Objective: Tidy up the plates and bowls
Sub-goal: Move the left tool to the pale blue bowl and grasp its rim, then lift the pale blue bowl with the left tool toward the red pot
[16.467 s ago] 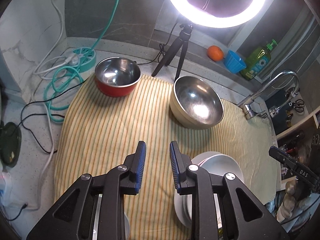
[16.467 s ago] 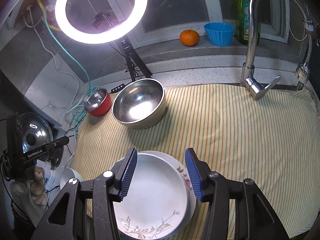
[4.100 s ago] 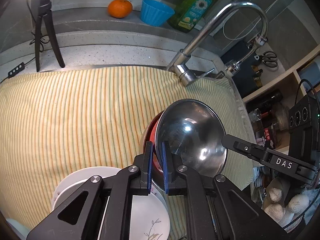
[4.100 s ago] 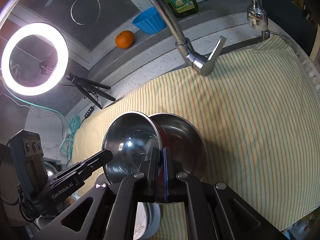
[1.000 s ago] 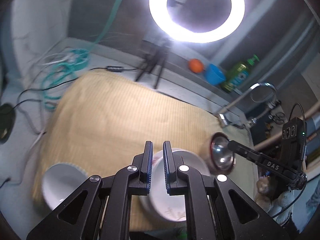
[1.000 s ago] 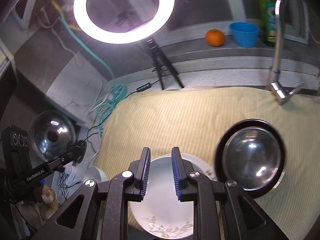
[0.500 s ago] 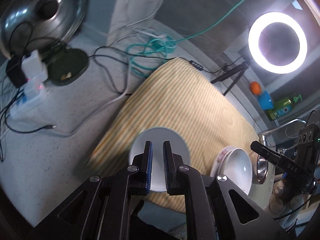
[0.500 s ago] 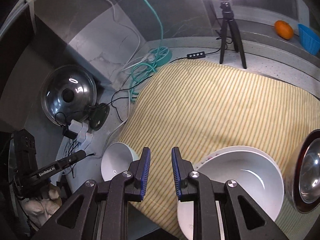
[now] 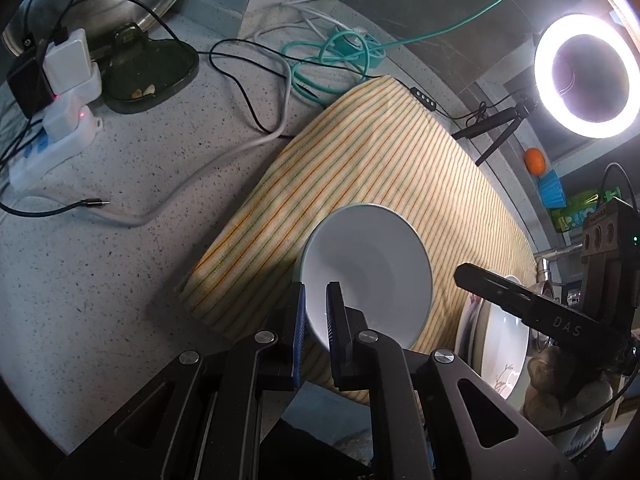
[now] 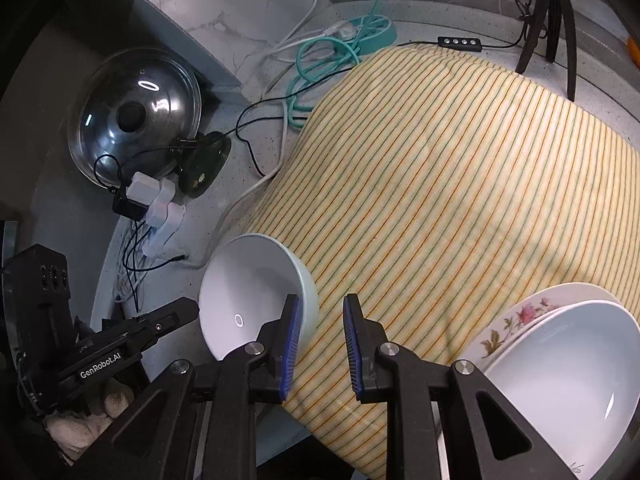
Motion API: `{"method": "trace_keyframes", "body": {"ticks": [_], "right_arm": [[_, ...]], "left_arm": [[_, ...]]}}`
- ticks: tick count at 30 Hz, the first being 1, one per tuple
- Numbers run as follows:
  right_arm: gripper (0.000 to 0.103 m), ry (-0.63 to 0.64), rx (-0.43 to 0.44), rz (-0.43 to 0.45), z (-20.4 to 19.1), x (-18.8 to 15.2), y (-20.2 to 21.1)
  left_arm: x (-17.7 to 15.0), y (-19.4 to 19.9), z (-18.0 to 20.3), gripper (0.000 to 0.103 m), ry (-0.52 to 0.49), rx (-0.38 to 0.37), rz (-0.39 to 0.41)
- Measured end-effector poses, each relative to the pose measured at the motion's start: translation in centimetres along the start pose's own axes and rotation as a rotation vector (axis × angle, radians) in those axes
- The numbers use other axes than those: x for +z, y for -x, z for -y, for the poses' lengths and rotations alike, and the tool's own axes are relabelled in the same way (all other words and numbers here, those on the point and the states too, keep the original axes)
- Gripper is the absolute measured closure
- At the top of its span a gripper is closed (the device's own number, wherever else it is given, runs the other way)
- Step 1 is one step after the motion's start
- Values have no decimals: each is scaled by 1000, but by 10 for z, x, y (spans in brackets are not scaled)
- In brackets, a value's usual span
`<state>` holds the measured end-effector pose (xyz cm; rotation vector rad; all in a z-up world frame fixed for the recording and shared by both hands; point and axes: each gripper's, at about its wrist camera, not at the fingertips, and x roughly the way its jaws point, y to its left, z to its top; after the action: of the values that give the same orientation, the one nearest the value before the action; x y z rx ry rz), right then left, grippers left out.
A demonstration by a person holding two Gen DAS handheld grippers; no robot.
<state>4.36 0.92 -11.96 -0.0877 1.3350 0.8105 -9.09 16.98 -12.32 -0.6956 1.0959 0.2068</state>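
My left gripper [image 9: 316, 312] is shut on the near rim of a small white bowl [image 9: 372, 264] and holds it tilted over the front left corner of the striped cloth [image 9: 384, 168]. The same bowl [image 10: 248, 288] shows in the right wrist view, with the left gripper's fingers [image 10: 176, 312] on its rim. My right gripper [image 10: 320, 332] is open and empty just right of that bowl. A large white bowl [image 10: 560, 368] sits on a flowered plate [image 10: 516, 320] at the front right of the cloth; this stack [image 9: 500, 340] also shows in the left wrist view.
A ring light [image 9: 586, 76] on a tripod stands behind the cloth. Cables and a teal cord [image 9: 340, 48], a power strip [image 9: 56, 136], a dark dish [image 9: 152, 76] and a pot lid [image 10: 136, 116] lie on the counter to the left. An orange [image 9: 535, 161] sits at the back.
The left gripper has closed in on the small white bowl, gripped its rim and tilted it up. The right gripper has opened wider and moved closer to that bowl.
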Motion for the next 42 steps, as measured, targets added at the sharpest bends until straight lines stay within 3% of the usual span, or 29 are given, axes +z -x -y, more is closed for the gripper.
{"method": "trace_keyframes", "body": {"ticks": [23, 30, 42], "right_arm": [[84, 3, 8, -77, -5, 2, -33], [93, 0, 16, -96, -7, 1, -39], [94, 10, 1, -94, -9, 1, -39]], "left_arm": [[3, -11, -7, 94, 0, -5, -17], [3, -13, -12, 94, 9, -11, -28], [6, -14, -8, 97, 12, -31, -32]]}}
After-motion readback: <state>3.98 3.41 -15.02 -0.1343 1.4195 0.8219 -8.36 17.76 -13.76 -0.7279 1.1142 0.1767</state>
